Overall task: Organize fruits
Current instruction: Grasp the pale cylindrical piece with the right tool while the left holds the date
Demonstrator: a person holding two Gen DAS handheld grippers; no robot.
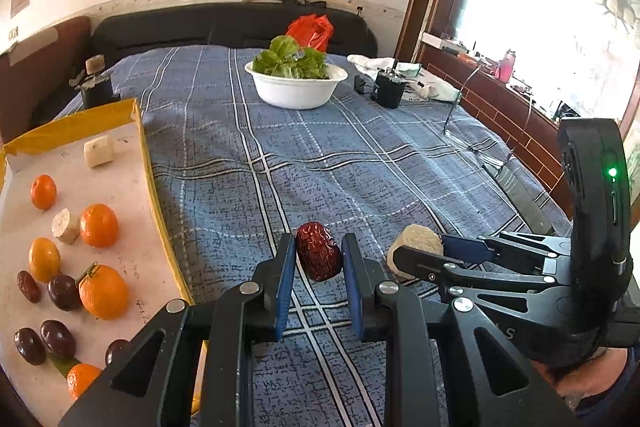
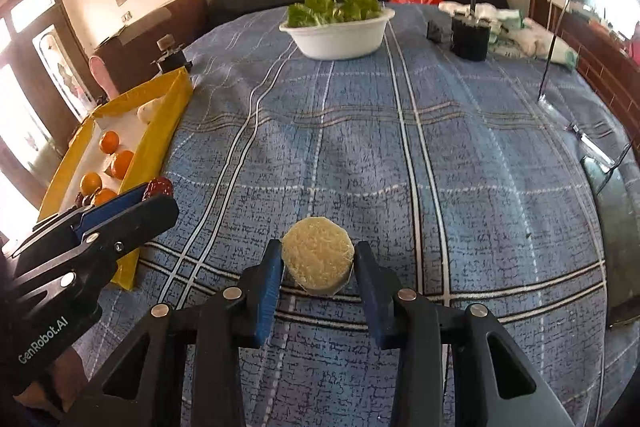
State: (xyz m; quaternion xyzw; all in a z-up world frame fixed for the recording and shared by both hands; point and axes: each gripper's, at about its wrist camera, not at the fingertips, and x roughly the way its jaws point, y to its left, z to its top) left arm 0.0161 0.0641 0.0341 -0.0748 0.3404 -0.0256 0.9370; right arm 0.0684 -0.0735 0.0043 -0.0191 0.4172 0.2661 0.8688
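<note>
Left tongs (image 1: 319, 259), centre frame: date (image 1: 319, 256) pinched. Right tongs (image 2: 318, 261): pale chunk (image 2: 318, 259) clamped. Risk: date is dropped short of tray (image 1: 150, 163) if pinched loosely.

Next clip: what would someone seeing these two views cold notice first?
Front and centre, the left gripper pinches a wrinkled red date above the blue plaid cloth, while the right gripper brackets a pale round chunk. At the left edge, a yellow-rimmed tray holds oranges and dark fruits. Farther back stands a white bowl of greens.
</note>
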